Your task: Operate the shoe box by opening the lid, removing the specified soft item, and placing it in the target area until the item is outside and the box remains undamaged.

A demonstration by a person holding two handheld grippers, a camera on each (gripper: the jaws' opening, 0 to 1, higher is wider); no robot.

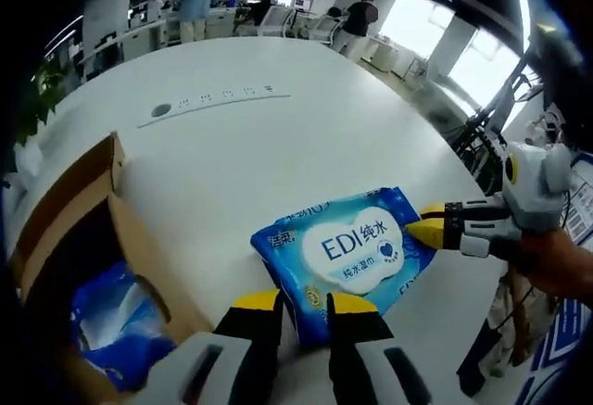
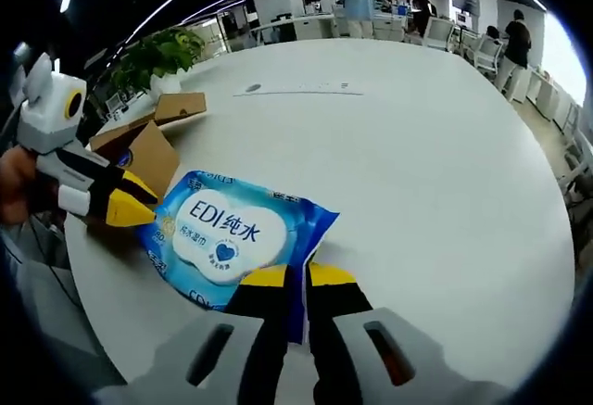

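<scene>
The wipes pack (image 1: 345, 257) lies on the table (image 1: 241, 155), just beside the open box (image 1: 88, 238).

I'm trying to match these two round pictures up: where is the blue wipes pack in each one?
Left gripper view: the blue wipes pack lies low and centre-right on the white table, one edge between that view's own tongs.
Right gripper view: the pack lies centre-left, its edge between that view's tongs.
Shared landmark: the open cardboard box, lower left in the first and upper left in the second.
</scene>
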